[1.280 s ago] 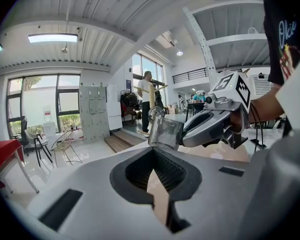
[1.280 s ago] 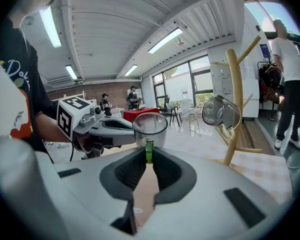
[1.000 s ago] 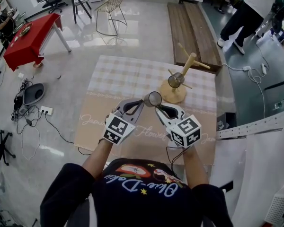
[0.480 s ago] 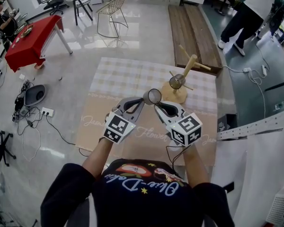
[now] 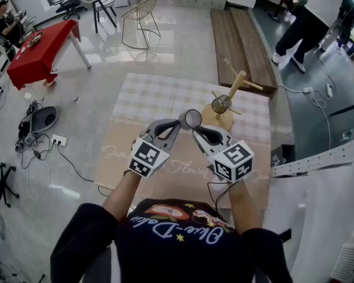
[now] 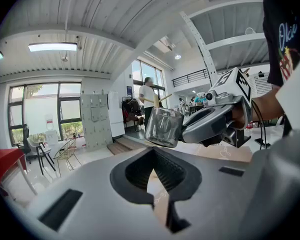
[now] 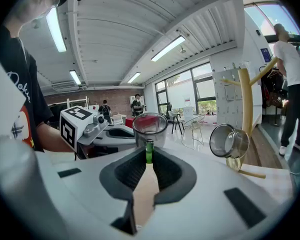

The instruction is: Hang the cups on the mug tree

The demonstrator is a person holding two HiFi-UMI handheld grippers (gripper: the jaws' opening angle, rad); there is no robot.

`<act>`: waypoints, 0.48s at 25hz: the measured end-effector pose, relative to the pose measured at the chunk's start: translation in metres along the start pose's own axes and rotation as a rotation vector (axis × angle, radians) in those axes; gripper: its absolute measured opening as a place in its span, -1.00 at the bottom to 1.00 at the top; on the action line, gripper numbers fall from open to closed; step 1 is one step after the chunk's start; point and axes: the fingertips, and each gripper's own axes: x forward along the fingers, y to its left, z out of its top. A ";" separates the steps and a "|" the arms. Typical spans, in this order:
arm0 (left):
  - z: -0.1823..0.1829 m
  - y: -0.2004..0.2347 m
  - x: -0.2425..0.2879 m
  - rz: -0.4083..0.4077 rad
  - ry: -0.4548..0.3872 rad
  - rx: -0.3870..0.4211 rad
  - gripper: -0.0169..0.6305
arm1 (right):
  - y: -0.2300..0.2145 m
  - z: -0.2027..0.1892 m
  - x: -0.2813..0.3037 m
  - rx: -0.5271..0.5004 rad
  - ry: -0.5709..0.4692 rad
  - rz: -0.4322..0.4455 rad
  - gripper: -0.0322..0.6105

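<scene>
A clear glass cup (image 5: 193,119) with a green handle (image 7: 149,152) hangs in the air over the table, mouth facing me. My right gripper (image 5: 196,132) is shut on that handle, and the cup (image 7: 150,128) stands just past its jaws. My left gripper (image 5: 178,125) sits close on the cup's left, shut with nothing in it. From it I see the cup (image 6: 163,127) and the right gripper (image 6: 210,124) up to the right. The wooden mug tree (image 5: 232,94) stands beyond, at the table's far right. A second glass cup (image 5: 222,104) hangs on one of its pegs.
The table carries a checked cloth (image 5: 159,96) and a brown printed mat (image 5: 115,152). A wooden bench (image 5: 236,37) lies behind it. A red table (image 5: 38,52), chairs (image 5: 138,13), floor cables (image 5: 38,140) and a standing person (image 5: 310,16) are farther off.
My right gripper has lifted the cup slightly. The left gripper has stayed beside it.
</scene>
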 end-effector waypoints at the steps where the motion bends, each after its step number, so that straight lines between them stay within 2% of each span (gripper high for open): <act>1: 0.001 0.000 0.001 0.000 -0.002 0.001 -0.93 | -0.001 0.001 0.000 0.005 -0.003 0.000 -0.75; 12: 0.012 0.006 0.007 0.008 -0.024 -0.003 -0.93 | -0.011 0.011 0.003 0.045 -0.027 -0.010 -0.75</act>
